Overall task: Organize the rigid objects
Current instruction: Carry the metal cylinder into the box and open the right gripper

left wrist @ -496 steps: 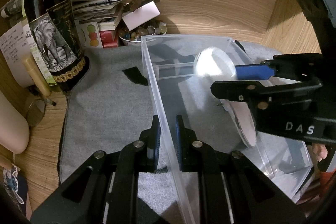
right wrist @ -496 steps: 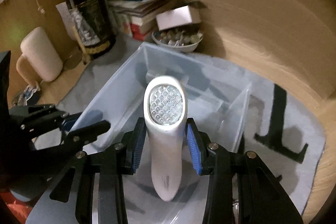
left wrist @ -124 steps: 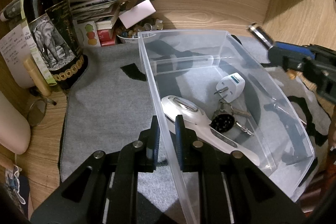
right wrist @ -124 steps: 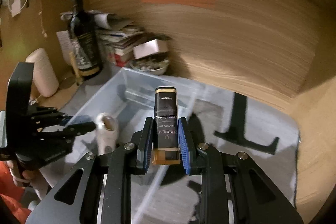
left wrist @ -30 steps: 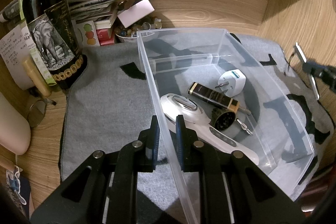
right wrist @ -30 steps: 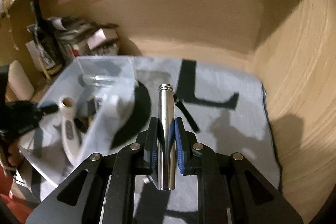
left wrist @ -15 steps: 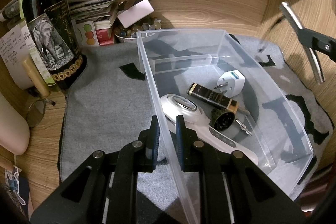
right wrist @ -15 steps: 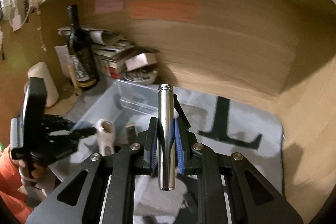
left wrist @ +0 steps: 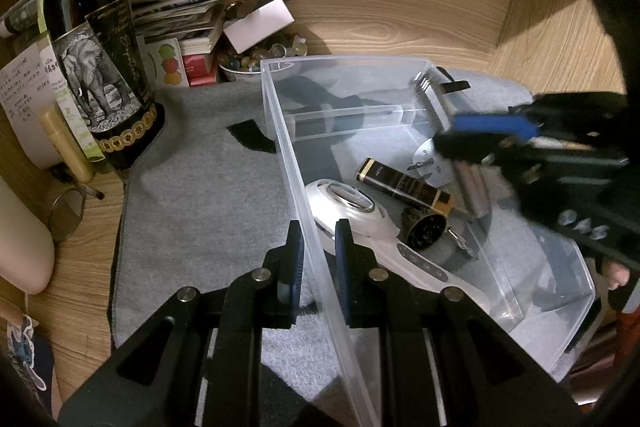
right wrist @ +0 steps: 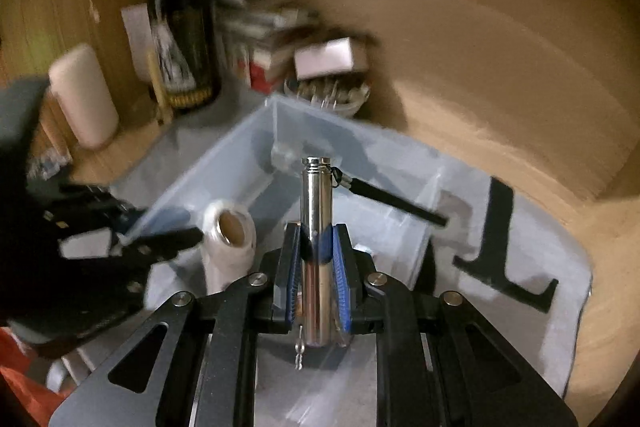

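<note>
Metal cylinder [right wrist: 316,227]: rigid, polished, likely slippery (dangling strap); best pinched mid-barrel. Clamped upright in right hand-held gripper [right wrist: 317,267], now over clear bin [left wrist: 280,131], a second ago beside it. Left hand-held gripper [left wrist: 316,267] closed on bin's near wall, unmoved.

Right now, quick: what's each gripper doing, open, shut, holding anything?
Left gripper: shut on the near wall of the clear plastic bin.
Right gripper: shut on a silver metal cylinder, above the bin.
</note>
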